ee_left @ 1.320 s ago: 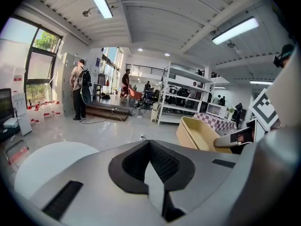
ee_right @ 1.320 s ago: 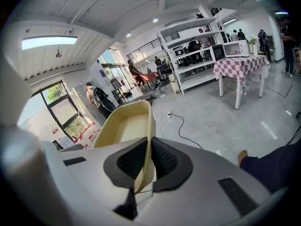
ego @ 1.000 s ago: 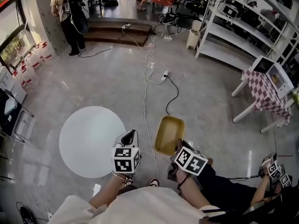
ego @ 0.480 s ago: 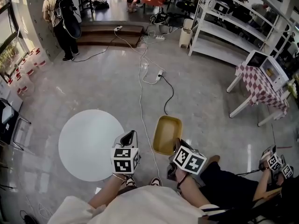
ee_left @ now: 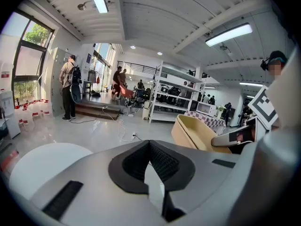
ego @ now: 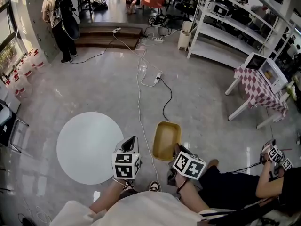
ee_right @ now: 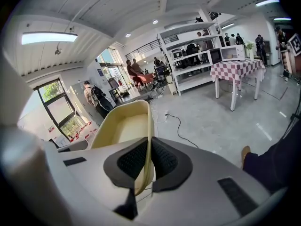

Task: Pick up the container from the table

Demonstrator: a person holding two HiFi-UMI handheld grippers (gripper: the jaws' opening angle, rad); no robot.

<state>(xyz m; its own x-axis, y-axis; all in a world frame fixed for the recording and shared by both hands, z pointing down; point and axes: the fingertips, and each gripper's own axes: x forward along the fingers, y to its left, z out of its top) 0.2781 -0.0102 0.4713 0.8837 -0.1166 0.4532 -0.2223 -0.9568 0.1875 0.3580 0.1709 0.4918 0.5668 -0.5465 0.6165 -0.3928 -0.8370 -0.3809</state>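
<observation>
The container [ego: 167, 139] is a shallow yellow tub held off the floor, just right of the round white table [ego: 84, 147]. My right gripper [ego: 176, 152] is shut on its near rim; in the right gripper view the thin yellow wall of the container [ee_right: 123, 125] runs between the pads of the right gripper [ee_right: 148, 150]. My left gripper [ego: 129, 145] hovers over the table's right edge, shut with nothing in it. In the left gripper view the left gripper [ee_left: 149, 145] has its pads together, and the container [ee_left: 194, 133] shows to the right.
A white cable [ego: 140, 95] and a power strip [ego: 158, 76] trail across the glossy floor. White shelving [ego: 225, 27] and a checkered table [ego: 259, 86] stand at the right. A person with a backpack [ego: 59, 18] stands far left. Another person's arm [ego: 270, 180] sits at the lower right.
The container and both grippers have kept their grip and pose, drifting slightly left in the view. The head view has shifted, so the floor and table sit a little differently.
</observation>
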